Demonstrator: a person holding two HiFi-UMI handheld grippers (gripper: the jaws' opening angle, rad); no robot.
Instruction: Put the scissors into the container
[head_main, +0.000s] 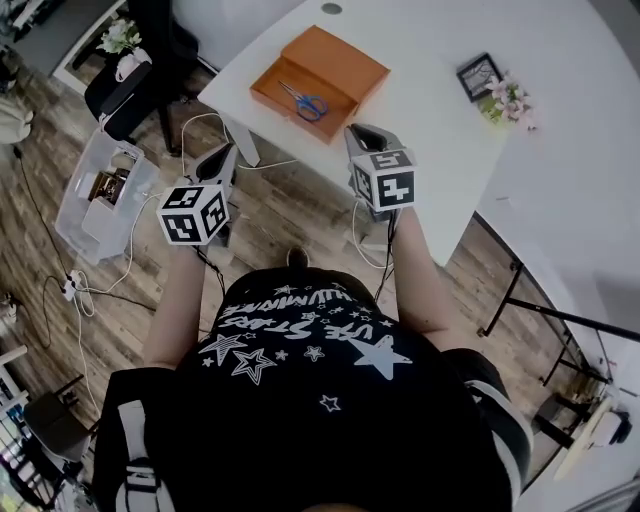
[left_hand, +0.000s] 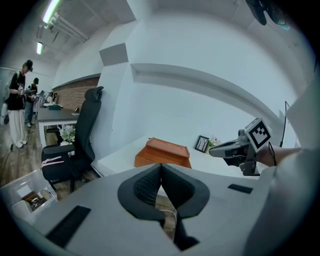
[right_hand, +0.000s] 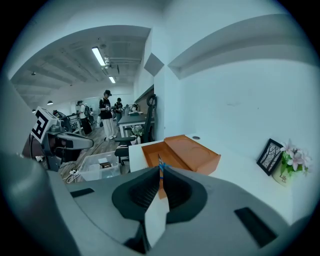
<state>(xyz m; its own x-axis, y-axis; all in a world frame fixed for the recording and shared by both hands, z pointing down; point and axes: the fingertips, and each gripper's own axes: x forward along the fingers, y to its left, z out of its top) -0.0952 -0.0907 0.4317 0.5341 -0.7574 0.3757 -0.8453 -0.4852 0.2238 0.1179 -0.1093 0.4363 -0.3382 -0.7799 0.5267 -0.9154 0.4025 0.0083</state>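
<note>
Scissors (head_main: 303, 101) are in the container (head_main: 283, 113), lying flat on the floor of the open orange tray on the white table (head_main: 430, 130). In the head view their long axis runs on a diagonal. The blades point up and left toward the tray's far corner, and the blue handles sit at the lower right, nearer the person. Whether the blades are fully closed is too small to tell.

The left gripper (head_main: 222, 152) hovers off the table edge over the wooden floor. Its own view shows the dark pads pressed together with nothing between them. The right gripper (head_main: 362, 132) sits at the table's edge just short of the container, well apart from the scissors. Its jaws meet at the tips too, and it is empty.

In the right gripper view the jaw tips cover most of the scissors. Only a thin bit of blade and a flash of blue show above them, inside the tray. In the left gripper view the container's near wall hides the inside, so the scissors cannot be seen there.

A picture frame (head_main: 478, 76) and small flowers (head_main: 508, 100) stand further along the table. The person's dark shirt fills the bottom of the head view.
</note>
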